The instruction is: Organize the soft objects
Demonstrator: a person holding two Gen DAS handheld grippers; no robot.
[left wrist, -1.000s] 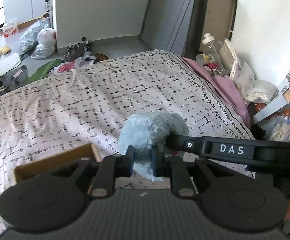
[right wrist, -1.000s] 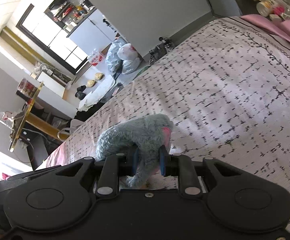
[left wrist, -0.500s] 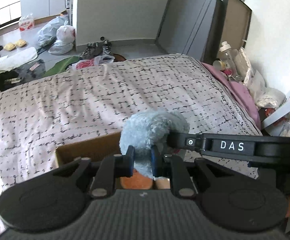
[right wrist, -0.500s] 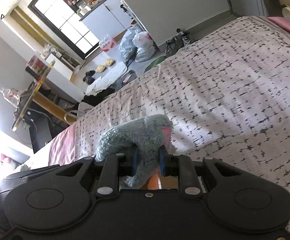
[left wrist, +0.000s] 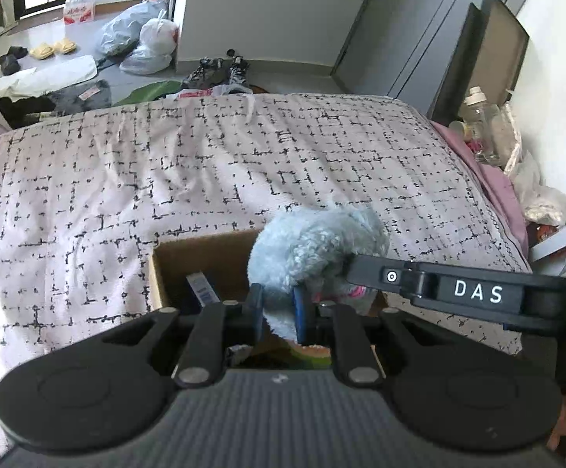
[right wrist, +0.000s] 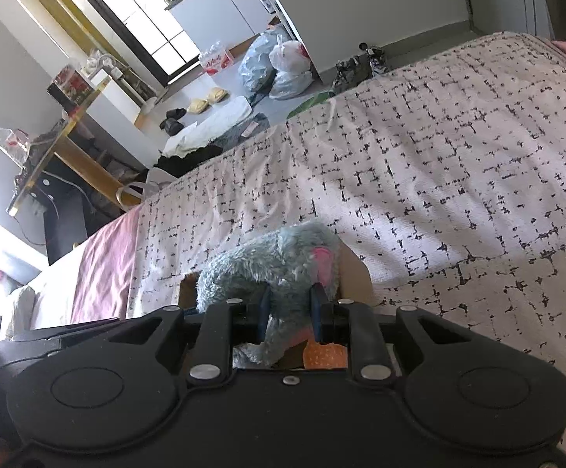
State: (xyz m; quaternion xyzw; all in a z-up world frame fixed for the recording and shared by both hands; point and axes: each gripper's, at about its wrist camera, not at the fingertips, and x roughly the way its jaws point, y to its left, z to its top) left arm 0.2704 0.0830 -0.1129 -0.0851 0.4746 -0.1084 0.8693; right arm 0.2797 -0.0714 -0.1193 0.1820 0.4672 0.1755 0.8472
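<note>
My left hand-held gripper (left wrist: 277, 308) is pinched almost shut on a fold of the grey plush toy (left wrist: 314, 249), which hangs over the open cardboard box (left wrist: 189, 249) on the bed (left wrist: 127, 179). From this side the right hand-held gripper (left wrist: 351, 263) reaches in across the toy from the right, its tip buried in the fur. Something orange (left wrist: 310, 351) already lies in the box under the toy.

From my right wrist, the right hand-held gripper (right wrist: 289, 312) has the plush toy (right wrist: 279, 261) between its blue pads (right wrist: 264, 312); its jaws have just been opening, though the fur looks touched on both sides. The cardboard box (right wrist: 355, 273) sits just behind and below the toy.

My worry is an uneven let-go: if the right loosens while the left holds its thin fold, the toy may swing, catch the rim and flop onto the bed. The fur could also cling to a pad and drag the toy back out.
</note>
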